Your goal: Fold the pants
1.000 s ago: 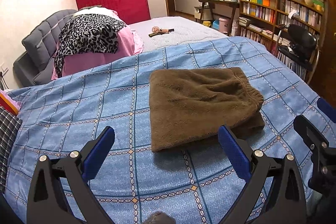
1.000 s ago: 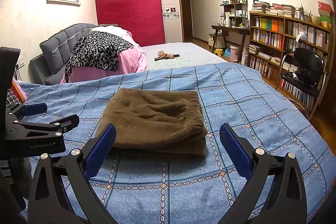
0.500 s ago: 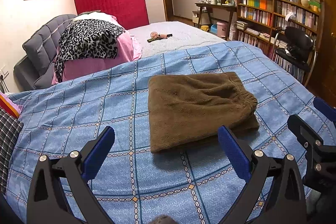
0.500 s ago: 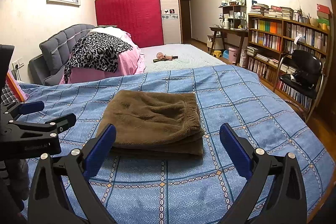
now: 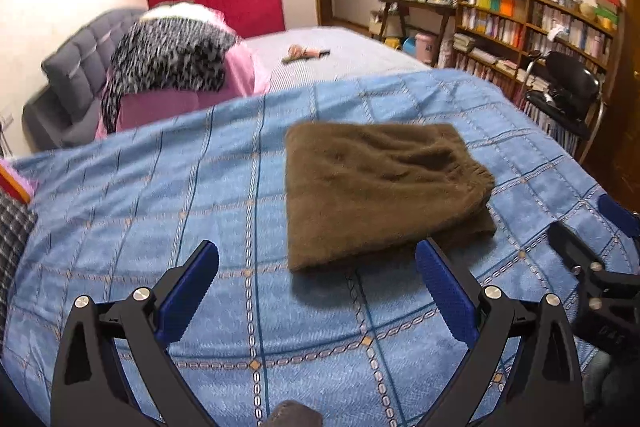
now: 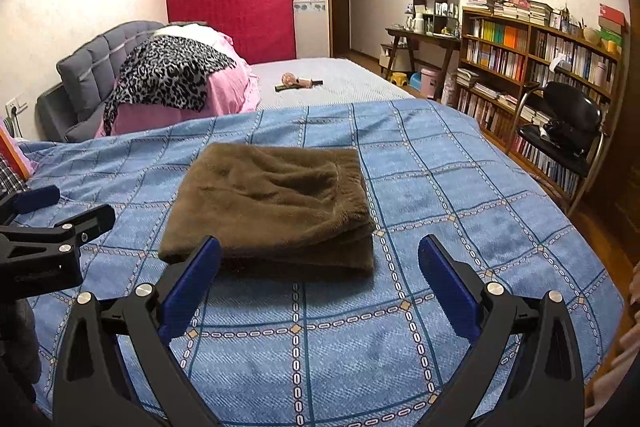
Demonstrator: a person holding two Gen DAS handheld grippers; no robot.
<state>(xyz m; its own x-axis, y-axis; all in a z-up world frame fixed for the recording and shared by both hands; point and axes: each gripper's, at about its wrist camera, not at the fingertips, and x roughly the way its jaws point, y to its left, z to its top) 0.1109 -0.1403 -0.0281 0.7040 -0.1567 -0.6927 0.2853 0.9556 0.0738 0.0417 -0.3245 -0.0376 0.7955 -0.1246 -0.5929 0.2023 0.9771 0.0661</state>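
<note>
The fuzzy brown pants (image 6: 272,203) lie folded into a neat stack on the blue checked bedspread (image 6: 460,227). Both the left tool (image 5: 316,291) and right tool (image 6: 318,283) have drawn back, spread wide and empty, so the folding is probably finished.

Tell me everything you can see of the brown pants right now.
The brown pants look like thick, fuzzy fleece, folded into a compact, roughly square stack of several layers. The gathered elastic waistband runs along the stack's right edge. The stack lies flat on the blue checked bedspread. Neither the left gripper nor the right gripper touches it; both are open, fingers short of its near edge.
</note>
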